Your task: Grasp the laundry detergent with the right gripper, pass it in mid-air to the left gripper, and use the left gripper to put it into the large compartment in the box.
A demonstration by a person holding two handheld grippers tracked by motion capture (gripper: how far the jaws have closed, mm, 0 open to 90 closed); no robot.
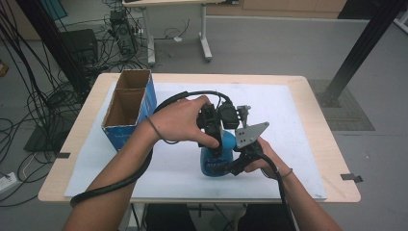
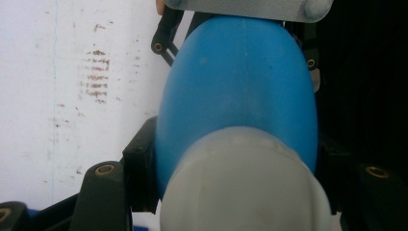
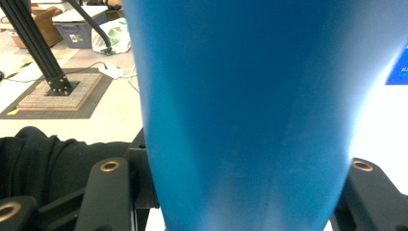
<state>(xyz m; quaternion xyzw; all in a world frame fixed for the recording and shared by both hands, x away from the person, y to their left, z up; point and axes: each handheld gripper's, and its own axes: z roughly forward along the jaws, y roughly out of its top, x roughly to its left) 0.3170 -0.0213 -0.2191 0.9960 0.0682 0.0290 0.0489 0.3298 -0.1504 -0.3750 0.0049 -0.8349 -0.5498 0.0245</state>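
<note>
A blue plastic bottle with a white cap stands upright on the white mat, near the middle of the table. My left gripper comes down on it from above. In the left gripper view the white cap and blue shoulder sit between the jaws, and my left gripper is shut on the bottle's top. My right gripper holds the bottle's body from the right side. In the right gripper view the blue wall runs between the jaws of my right gripper, which press on it.
An open blue cardboard box with two compartments stands at the mat's far left. The wooden table's edge runs around the mat. Cables and black frame posts are on the floor beyond the table.
</note>
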